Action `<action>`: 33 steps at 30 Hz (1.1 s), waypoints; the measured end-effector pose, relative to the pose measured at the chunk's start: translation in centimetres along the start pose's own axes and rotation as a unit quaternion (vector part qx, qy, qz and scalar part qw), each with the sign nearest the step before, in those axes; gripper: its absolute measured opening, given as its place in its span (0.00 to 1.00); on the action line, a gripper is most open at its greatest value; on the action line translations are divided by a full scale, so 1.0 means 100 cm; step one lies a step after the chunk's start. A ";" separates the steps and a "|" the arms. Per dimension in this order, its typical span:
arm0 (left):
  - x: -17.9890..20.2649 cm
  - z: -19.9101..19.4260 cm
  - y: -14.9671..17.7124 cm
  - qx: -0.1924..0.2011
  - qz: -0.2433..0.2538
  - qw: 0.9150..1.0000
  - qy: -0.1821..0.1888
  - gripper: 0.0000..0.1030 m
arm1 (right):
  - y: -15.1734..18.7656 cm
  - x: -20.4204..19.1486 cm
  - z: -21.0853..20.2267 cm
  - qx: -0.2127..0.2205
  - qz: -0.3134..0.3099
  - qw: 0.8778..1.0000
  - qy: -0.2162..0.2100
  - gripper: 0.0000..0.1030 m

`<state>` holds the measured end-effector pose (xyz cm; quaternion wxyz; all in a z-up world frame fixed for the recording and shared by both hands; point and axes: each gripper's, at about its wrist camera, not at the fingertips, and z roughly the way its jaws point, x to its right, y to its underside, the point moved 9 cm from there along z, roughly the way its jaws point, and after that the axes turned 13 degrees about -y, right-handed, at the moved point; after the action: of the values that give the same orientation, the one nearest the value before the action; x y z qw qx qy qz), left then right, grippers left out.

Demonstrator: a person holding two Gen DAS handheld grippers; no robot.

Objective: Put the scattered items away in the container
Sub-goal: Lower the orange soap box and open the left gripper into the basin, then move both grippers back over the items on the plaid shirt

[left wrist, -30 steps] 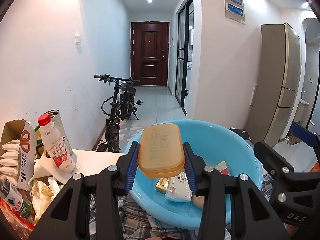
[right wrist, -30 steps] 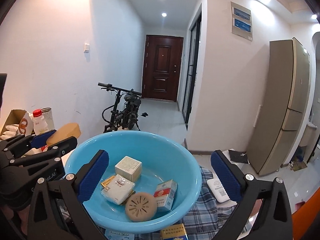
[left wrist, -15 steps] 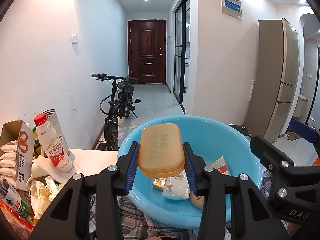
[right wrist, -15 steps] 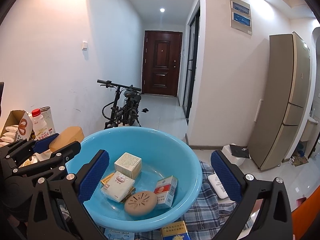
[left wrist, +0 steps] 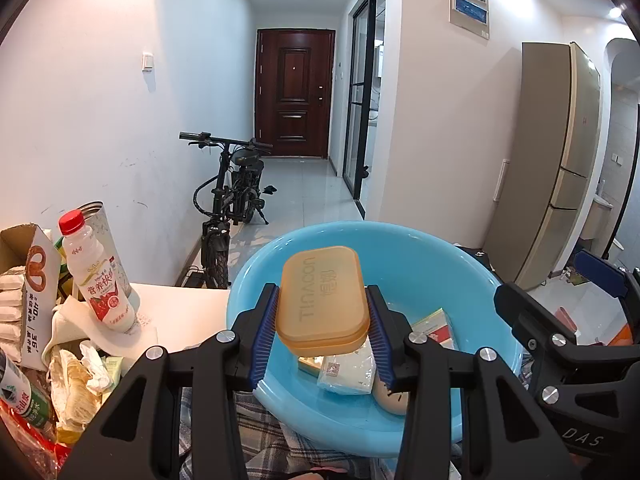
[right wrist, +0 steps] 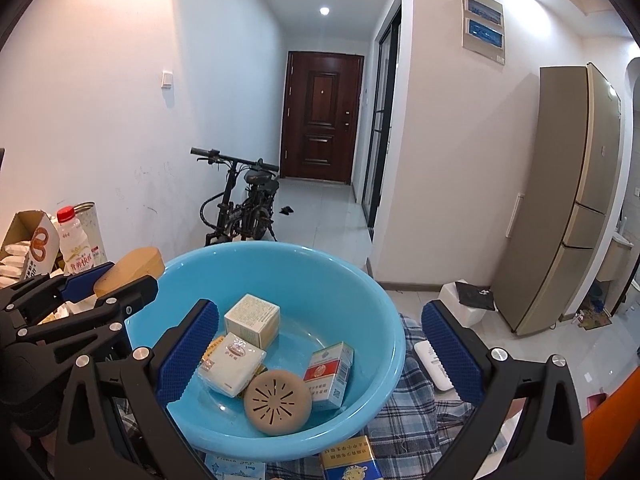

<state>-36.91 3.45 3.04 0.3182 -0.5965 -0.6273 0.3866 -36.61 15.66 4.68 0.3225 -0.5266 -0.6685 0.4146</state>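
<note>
- Amber plastic soap case [left wrist: 322, 298] is clamped between your left gripper [left wrist: 322, 332] pads, held above the near-left rim of the blue basin [left wrist: 460, 264].
- Your right gripper [right wrist: 316, 354] has its jaws spread wide, nothing between the pads, hanging over the basin's near side.
- Inside the basin: cream carton [right wrist: 252, 320], white wrapped pack [right wrist: 232, 364], red-and-white cigarette pack [right wrist: 330, 374], round tan vented disc [right wrist: 277, 402].
- Outside it, on the plaid cloth [right wrist: 412, 404]: white remote [right wrist: 432, 366] to the right, blue-yellow box [right wrist: 350, 462] at the near edge.
- Milk drink bottle [left wrist: 98, 278] stands left, among clutter.
</note>
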 end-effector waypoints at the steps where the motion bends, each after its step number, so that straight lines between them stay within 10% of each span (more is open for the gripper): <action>1: 0.000 0.000 0.000 0.001 0.001 1.000 -0.002 0.40 | 0.000 0.000 0.000 -0.001 0.000 1.000 0.001 1.00; 8: 0.001 0.003 0.002 0.002 0.003 1.000 -0.002 0.48 | 0.000 0.001 -0.002 -0.002 -0.008 1.000 0.022 1.00; 12: -0.015 0.009 0.000 0.005 -0.006 0.999 -0.045 1.00 | -0.006 0.008 -0.012 0.013 -0.006 0.999 0.041 1.00; 16: -0.014 0.011 0.001 -0.017 -0.025 1.000 -0.002 1.00 | -0.005 0.012 -0.012 0.011 0.017 1.000 0.020 1.00; 33: -0.020 -0.002 -0.006 0.007 -0.008 0.999 -0.047 1.00 | -0.008 0.004 -0.015 0.014 0.012 1.000 0.007 1.00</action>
<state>-36.81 1.46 3.78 0.2956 -0.5701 -0.6435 0.4166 -35.78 16.33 6.10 0.3296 -0.5328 -0.6543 0.4236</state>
